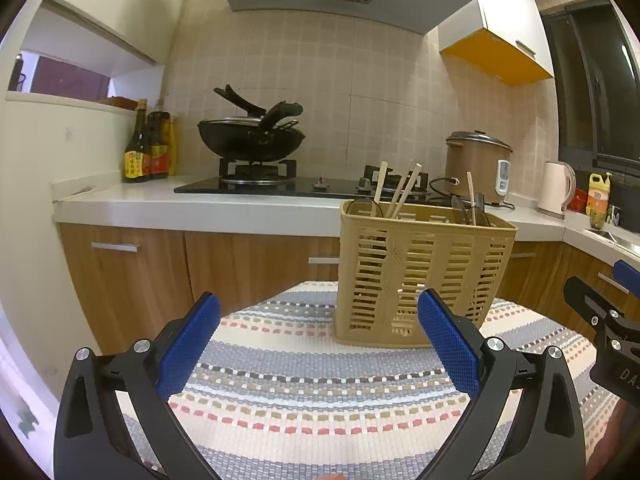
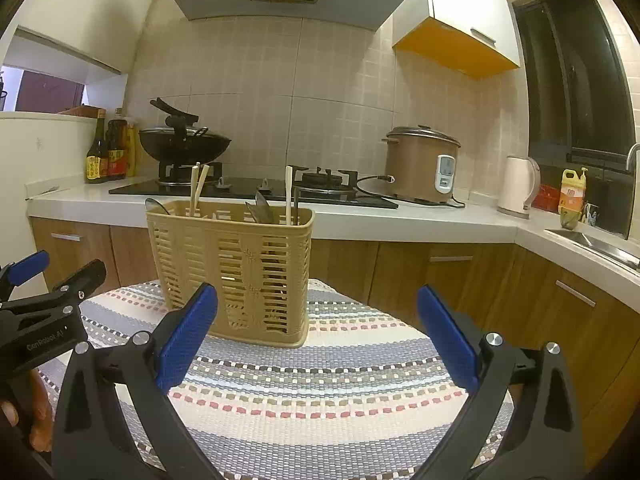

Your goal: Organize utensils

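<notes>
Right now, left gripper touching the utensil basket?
Apart. In the right wrist view the left gripper sits clear to the left of the utensil basket, with striped mat visible between them; its jaws stand open and empty.

Bare striped mat [image 1: 304, 392] is lying open before you; the slatted basket [image 1: 416, 276] is standing at the desk's far edge, chopsticks [image 1: 404, 190] sticking up, blocking any overhead pass.

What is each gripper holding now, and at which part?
Nothing is held. The left gripper and the right gripper both stand open and empty, short of the utensil basket on the striped mat.
</notes>
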A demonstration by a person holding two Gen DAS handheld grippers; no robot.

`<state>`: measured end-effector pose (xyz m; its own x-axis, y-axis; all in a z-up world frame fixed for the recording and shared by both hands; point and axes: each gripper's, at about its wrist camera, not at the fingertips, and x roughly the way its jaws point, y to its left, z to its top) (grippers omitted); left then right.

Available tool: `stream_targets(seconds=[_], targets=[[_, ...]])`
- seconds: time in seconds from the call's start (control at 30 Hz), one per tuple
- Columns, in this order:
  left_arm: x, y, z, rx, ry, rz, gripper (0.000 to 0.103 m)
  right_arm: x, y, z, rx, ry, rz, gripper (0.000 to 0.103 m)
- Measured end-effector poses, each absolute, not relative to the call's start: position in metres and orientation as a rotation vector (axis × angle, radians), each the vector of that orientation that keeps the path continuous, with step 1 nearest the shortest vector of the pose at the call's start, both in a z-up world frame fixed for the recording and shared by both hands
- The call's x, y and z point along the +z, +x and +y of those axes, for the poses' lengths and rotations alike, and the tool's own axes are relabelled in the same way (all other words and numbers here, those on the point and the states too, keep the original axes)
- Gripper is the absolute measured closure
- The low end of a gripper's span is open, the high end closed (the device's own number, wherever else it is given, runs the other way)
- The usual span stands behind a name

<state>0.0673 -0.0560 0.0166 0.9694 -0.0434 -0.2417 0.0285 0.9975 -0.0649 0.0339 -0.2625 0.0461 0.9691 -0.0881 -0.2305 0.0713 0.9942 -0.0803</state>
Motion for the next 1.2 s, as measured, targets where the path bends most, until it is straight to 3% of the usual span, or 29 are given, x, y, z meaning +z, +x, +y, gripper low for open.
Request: stream_targets(seconds=[1.2], targets=[[0.0133,0.0691,-0.063,-0.032,-0.022,0.274,0.008,0.0428,0.0398,-0.2653,-0.086,-0.054,0.269,0.008]])
